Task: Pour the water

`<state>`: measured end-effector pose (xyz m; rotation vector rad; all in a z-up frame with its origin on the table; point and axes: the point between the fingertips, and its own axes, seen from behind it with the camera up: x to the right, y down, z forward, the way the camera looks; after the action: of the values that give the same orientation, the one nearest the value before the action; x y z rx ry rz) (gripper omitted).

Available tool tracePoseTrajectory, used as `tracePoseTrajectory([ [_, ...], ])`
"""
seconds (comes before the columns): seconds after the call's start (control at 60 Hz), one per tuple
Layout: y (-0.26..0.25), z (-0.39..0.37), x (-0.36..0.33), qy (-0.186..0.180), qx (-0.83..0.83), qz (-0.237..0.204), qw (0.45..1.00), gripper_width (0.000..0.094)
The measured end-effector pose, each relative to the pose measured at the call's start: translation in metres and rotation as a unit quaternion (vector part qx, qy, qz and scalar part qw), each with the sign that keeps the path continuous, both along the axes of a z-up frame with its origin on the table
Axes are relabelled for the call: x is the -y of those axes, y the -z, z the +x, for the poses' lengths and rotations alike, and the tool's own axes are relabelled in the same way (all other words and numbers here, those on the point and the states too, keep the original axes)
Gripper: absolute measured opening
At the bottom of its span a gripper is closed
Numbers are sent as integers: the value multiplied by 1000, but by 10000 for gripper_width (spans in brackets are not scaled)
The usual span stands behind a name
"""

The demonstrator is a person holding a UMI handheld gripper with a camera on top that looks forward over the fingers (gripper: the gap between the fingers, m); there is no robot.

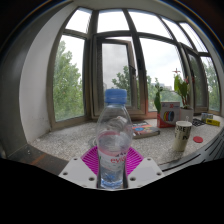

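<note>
A clear plastic water bottle (113,135) with a pale blue cap and a pink-lettered label stands upright between my fingers, which close against its lower body. My gripper (112,165) holds it, the pink pads (92,157) showing on both sides of the bottle. The bottle appears lifted above the speckled windowsill (60,145). A metal cup (182,135) stands on the sill ahead to the right of the bottle, apart from it.
A bay window (120,70) with trees outside lies beyond the sill. A potted plant (178,88), a white and red carton (170,108), a flat book or box (146,129) and small items (212,121) sit on the sill to the right.
</note>
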<state>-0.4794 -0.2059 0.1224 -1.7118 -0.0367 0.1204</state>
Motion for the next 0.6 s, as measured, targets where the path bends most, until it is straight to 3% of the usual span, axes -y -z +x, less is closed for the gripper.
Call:
tracePoseTrajectory([
  [0.167,-105,0,-10,-57,-153,58,985,294],
  [0.283,-185,20,-22,-107,-335,92,932,294],
  [0.383,-237,52,-33,-142,-504,101,846,293],
  [0.483,-255,95,-60,-172,-658,91,728,291],
  [0.6,-246,141,-89,-160,-781,76,599,292],
])
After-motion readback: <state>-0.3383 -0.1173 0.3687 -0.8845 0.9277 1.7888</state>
